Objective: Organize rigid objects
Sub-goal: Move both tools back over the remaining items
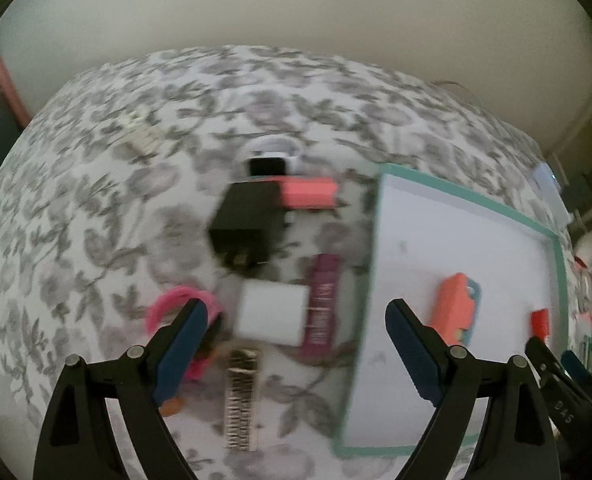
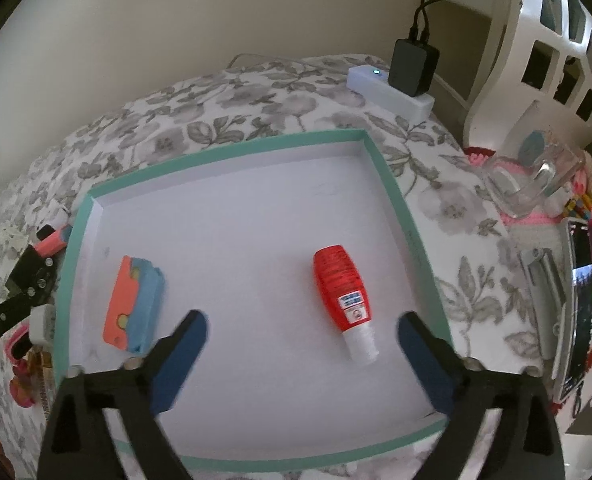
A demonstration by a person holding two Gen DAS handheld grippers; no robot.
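White cube point(image 1: 272, 314) beside teal-rimmed tray point(image 1: 467, 203).

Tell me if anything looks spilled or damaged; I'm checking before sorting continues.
Nothing looks spilled or broken. The red bottle lies on its side in the teal tray, beside an orange-and-blue case.

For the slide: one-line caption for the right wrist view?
Open right tongs hover over teal-rimmed tray holding a red bottle and an orange-blue case.

Teal-rimmed white tray point(image 2: 387, 184), grey floral cloth point(image 2: 256, 88), apparently maroon blurred tube point(image 1: 323, 304)
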